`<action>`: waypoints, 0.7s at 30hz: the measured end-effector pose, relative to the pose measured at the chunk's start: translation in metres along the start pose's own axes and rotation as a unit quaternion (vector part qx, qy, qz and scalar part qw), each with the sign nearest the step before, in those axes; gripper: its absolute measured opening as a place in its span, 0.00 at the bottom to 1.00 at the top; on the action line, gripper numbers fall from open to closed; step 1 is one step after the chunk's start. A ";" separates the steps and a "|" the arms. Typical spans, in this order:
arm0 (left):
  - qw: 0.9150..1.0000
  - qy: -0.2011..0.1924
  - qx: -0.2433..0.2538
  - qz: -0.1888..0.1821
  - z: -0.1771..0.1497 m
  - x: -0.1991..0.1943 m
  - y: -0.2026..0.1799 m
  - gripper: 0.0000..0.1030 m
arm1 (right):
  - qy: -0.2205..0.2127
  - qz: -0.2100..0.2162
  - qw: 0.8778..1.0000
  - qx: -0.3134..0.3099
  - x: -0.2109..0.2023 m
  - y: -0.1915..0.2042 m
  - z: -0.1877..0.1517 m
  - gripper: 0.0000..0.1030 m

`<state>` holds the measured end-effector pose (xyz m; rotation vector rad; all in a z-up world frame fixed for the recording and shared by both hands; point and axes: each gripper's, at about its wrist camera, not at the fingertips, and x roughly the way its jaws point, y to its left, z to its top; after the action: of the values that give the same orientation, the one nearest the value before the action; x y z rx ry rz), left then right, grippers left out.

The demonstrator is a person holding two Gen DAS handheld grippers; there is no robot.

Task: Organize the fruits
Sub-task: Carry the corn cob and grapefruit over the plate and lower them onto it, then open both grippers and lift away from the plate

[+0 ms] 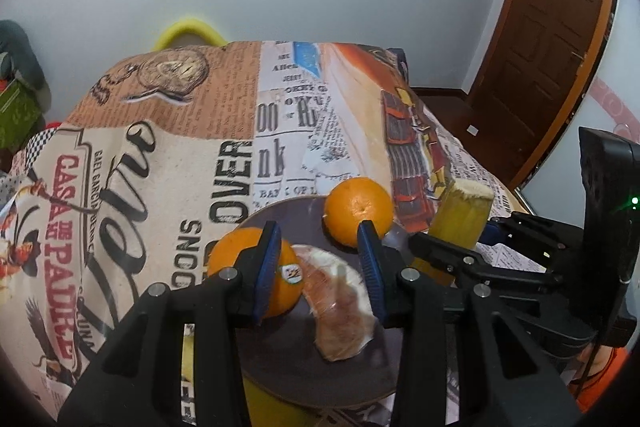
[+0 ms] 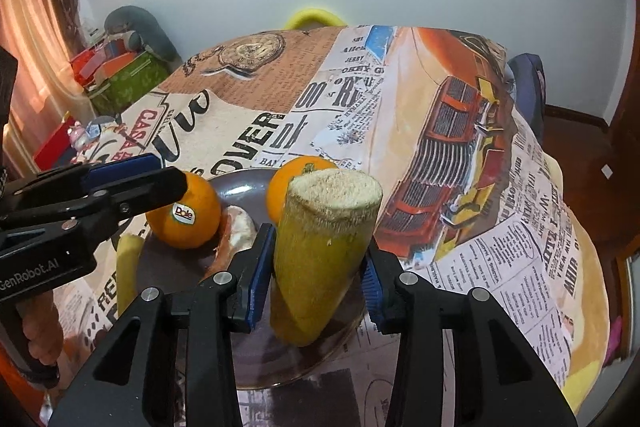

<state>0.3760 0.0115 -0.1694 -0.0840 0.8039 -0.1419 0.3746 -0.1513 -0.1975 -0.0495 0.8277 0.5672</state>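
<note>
Your right gripper (image 2: 316, 275) has a thick yellow-green sugarcane piece (image 2: 320, 251) between its blue pads, jaws narrow and closed in against its sides; the left pad presses the stalk, and the right pad looks to touch it too, though the stalk hides part of that contact. The cane stands tilted, its cut fibrous end up, its lower end down on the near rim of the dark plate (image 2: 240, 187), so you seem to be either setting it down or about to lift it, and which one cannot be told. Your left gripper (image 1: 320, 267) hangs over the same plate with its jaws narrow and nothing between them: the stickered orange (image 1: 244, 267) sits just outside its left pad, and the wrapped pale fruit wedge (image 1: 340, 311) lies on the plate below the gap, not gripped. A second orange (image 1: 358, 211) rests at the far rim of the plate, beside the cane. Another yellow fruit (image 2: 128, 267) shows at the plate's left edge, partly hidden, so its kind is unclear. Judging by this, the gathering is well along: two oranges and the wedge are on the plate, the cane is half there, and the yellow piece looks to be what is left on the printed tablecloth (image 2: 460, 107)
</note>
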 end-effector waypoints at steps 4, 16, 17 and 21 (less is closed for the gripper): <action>1.000 0.004 -0.010 0.008 -0.007 -0.004 0.011 0.38 | 0.022 -0.005 0.999 -0.022 0.015 0.011 -0.004 0.36; 0.999 0.013 -0.023 0.026 -0.021 -0.015 0.032 0.38 | 0.026 -0.005 0.999 -0.028 0.010 0.022 -0.011 0.35; 0.999 0.014 -0.025 0.026 -0.022 -0.017 0.032 0.38 | 0.026 -0.006 0.999 -0.026 0.008 0.021 -0.011 0.35; 0.999 0.016 -0.027 0.029 -0.027 -0.028 0.034 0.39 | 0.022 -0.006 1.000 -0.016 -0.008 0.020 -0.012 0.35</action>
<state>0.3406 0.0491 -0.1723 -0.1095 0.8416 -0.0662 0.3521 -0.1410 -0.1969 -0.0972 0.8606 0.5694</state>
